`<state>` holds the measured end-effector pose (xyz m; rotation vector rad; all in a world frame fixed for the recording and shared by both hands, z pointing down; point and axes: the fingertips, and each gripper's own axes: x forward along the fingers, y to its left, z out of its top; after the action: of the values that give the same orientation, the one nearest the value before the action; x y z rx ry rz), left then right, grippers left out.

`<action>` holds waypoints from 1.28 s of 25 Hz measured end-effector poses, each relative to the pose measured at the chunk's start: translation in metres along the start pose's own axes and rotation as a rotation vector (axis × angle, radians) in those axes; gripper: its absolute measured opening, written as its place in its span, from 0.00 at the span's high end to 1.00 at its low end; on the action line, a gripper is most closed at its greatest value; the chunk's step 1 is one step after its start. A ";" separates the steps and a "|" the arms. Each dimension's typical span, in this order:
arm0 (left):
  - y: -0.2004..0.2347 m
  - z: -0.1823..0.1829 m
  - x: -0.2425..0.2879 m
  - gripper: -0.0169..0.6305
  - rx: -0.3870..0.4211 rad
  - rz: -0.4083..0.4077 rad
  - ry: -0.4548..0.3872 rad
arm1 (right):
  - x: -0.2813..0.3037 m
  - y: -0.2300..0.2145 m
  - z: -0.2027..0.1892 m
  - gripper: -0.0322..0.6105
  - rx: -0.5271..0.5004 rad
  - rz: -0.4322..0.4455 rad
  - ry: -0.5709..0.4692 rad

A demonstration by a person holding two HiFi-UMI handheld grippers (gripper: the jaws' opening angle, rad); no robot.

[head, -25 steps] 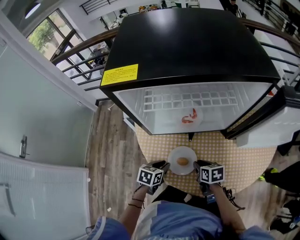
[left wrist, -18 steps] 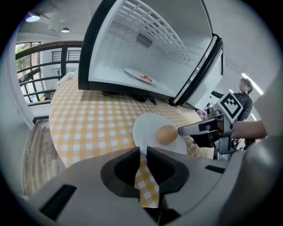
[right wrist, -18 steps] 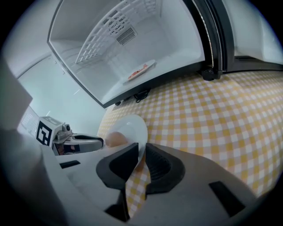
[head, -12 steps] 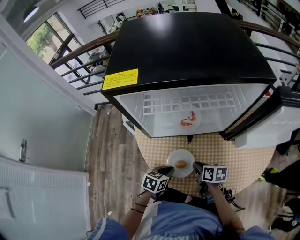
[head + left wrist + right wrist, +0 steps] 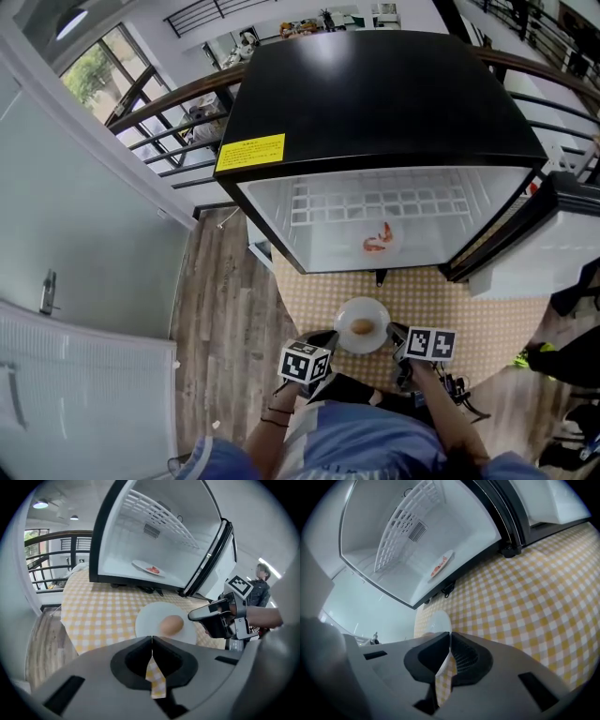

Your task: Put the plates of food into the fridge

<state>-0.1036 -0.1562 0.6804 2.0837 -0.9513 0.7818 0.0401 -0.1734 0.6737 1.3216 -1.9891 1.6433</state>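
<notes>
A white plate (image 5: 362, 325) with a round brown bun (image 5: 171, 624) sits over the yellow checked table (image 5: 441, 300), between my two grippers. My left gripper (image 5: 330, 336) is shut on the plate's left rim, its jaws meeting at the near edge (image 5: 151, 638). My right gripper (image 5: 394, 333) is shut on the right rim, which runs thin and white into the closed jaws (image 5: 449, 634). It also shows in the left gripper view (image 5: 206, 616). A second plate with red food (image 5: 380, 240) lies inside the open fridge (image 5: 375, 103).
The fridge door (image 5: 534, 244) stands swung open at the right. The fridge interior is white with a wire rack (image 5: 375, 202) at the back. Wood floor (image 5: 220, 300) lies to the left of the table, and a railing runs behind.
The left gripper has closed in on the plate's left rim. The right gripper's marker cube has rolled. The plate stays in about the same place.
</notes>
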 end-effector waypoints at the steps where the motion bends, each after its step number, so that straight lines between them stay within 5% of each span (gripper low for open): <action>1: 0.004 0.000 -0.002 0.95 -0.011 0.006 -0.005 | -0.001 0.002 0.003 0.91 0.006 0.010 -0.008; 10: 0.004 0.003 -0.007 0.95 -0.045 -0.010 -0.033 | -0.017 0.020 0.020 0.92 0.198 0.147 -0.063; 15: -0.007 0.002 -0.009 0.91 -0.115 -0.102 -0.063 | -0.028 0.024 0.033 0.92 0.270 0.204 -0.106; 23: -0.046 -0.010 0.002 0.76 -0.256 -0.347 0.016 | -0.030 0.012 0.036 0.92 0.260 0.156 -0.119; 28: -0.071 -0.011 0.014 0.73 -0.447 -0.484 0.035 | -0.028 0.008 0.038 0.92 0.266 0.145 -0.123; 32: -0.068 -0.007 0.025 0.73 -0.745 -0.550 -0.046 | -0.027 0.005 0.036 0.92 0.260 0.136 -0.116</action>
<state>-0.0370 -0.1277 0.6792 1.5692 -0.5209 0.0599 0.0639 -0.1925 0.6393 1.4254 -2.0236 1.9871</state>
